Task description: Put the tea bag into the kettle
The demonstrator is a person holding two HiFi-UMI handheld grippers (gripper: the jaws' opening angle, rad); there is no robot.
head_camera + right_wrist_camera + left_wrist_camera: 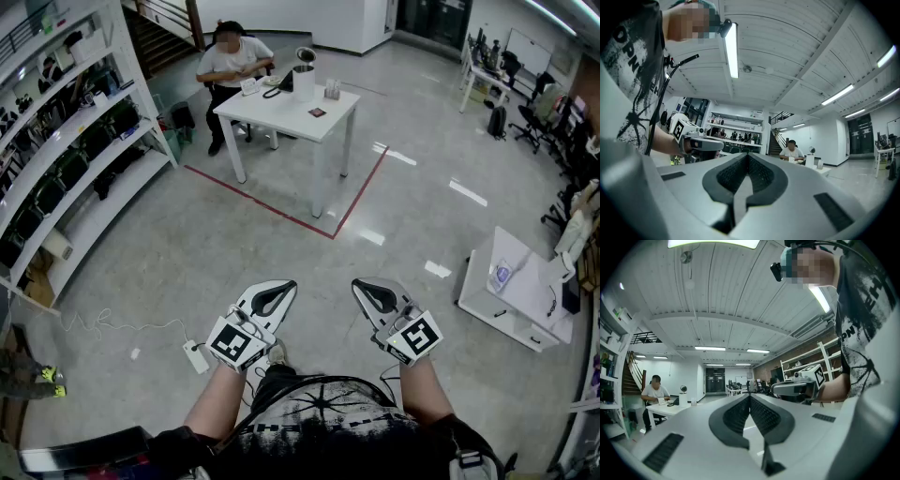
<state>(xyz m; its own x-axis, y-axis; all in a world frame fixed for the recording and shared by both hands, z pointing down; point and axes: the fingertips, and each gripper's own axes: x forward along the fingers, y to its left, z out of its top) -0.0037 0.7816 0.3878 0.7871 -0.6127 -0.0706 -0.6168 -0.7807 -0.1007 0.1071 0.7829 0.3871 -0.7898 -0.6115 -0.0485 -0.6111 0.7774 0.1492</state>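
Observation:
The kettle (pixel 304 80), pale with its lid tipped up, stands on a white table (pixel 281 111) far across the floor. It shows small in the left gripper view (pixel 683 399) and in the right gripper view (pixel 810 161). A small dark square (pixel 318 112) lies on the table near it; I cannot tell whether it is the tea bag. My left gripper (pixel 284 287) (pixel 750 397) and right gripper (pixel 360 284) (pixel 748 157) are held level side by side before my body. Both are shut with nothing between the jaws.
A person (pixel 230 61) sits at the far side of the table. Red tape (pixel 281 216) marks the floor around it. Shelving (pixel 66 141) lines the left wall. A low white stand (pixel 516 300) is at the right, and a power strip (pixel 195 356) with its cable lies near my feet.

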